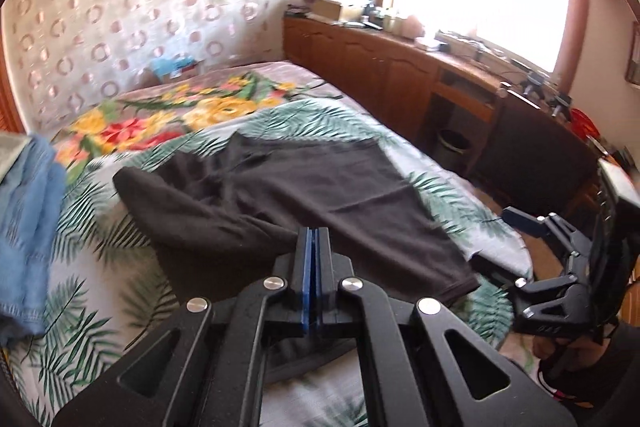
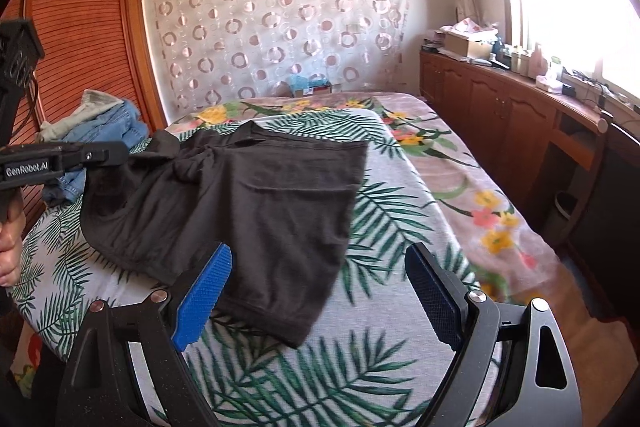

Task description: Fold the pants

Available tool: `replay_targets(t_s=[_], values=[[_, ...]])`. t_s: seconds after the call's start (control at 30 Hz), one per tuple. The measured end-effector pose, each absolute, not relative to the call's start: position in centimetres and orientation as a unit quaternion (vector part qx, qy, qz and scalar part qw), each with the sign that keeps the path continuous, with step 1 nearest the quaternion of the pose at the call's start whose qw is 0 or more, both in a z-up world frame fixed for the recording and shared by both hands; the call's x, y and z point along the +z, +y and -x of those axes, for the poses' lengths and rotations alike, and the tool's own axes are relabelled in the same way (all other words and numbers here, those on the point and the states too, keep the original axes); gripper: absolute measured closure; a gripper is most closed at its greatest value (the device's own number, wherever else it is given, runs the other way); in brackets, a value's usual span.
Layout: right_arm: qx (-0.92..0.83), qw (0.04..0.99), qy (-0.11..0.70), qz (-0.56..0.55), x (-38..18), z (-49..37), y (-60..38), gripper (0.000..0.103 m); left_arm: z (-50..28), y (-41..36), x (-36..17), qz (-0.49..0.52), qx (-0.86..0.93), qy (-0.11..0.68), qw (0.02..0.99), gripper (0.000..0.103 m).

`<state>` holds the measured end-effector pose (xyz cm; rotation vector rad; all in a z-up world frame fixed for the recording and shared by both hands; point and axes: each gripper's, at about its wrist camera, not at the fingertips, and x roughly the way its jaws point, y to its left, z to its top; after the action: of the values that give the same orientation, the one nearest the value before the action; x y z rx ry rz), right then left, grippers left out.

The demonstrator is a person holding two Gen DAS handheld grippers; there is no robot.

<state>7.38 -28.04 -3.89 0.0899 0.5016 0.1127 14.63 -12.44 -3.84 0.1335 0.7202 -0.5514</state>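
Black pants [image 1: 304,179] lie spread on the leaf-print bed sheet [image 1: 92,227]. My left gripper [image 1: 313,239] is shut, its blue pads pressed together on a fold of the pants' near side. In the right wrist view that gripper [image 2: 116,151] holds the cloth lifted at the pants' [image 2: 256,195] left edge. My right gripper [image 2: 320,259] stands open just above the sheet, with the pants' near hem lying between its fingers beside the left blue pad [image 2: 204,299]. In the left wrist view the right gripper [image 1: 496,239] sits at the bed's right edge by the hem.
A pile of blue denim clothes [image 2: 108,127] lies at the bed's left side, by a wooden wardrobe [image 2: 80,27]. A long wooden cabinet [image 1: 360,67] cluttered with small items runs under the window to the right. A waste bin [image 1: 452,143] stands beside it.
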Motion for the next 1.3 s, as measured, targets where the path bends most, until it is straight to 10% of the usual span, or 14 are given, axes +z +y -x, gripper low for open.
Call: replay_targets(t_s=[0.63,1.1,1.17,1.3], values=[[0.034,0.968,0.243,-0.056,-4.0,-6.2,-27.9,0.013,-14.2,-16.5,-1.2,-0.072,-0.280,0.344,0.893,0.099],[0.075,0.964,0.251,-0.037,-3.7,-7.3,-25.8,0.013,-14.1,-10.7,-5.4,-0.089,-0.233,0.373,0.894,0.051],[0.087,0.962,0.255,-0.032,-3.8,-7.6,-25.1,0.013,-14.0,-10.0,-5.8,-0.083,-0.228,0.376,0.894,0.026],[0.110,0.959,0.262,-0.022,-4.0,-8.1,-23.6,0.013,-14.1,-8.2,-6.5,-0.066,-0.215,0.380,0.897,0.023]])
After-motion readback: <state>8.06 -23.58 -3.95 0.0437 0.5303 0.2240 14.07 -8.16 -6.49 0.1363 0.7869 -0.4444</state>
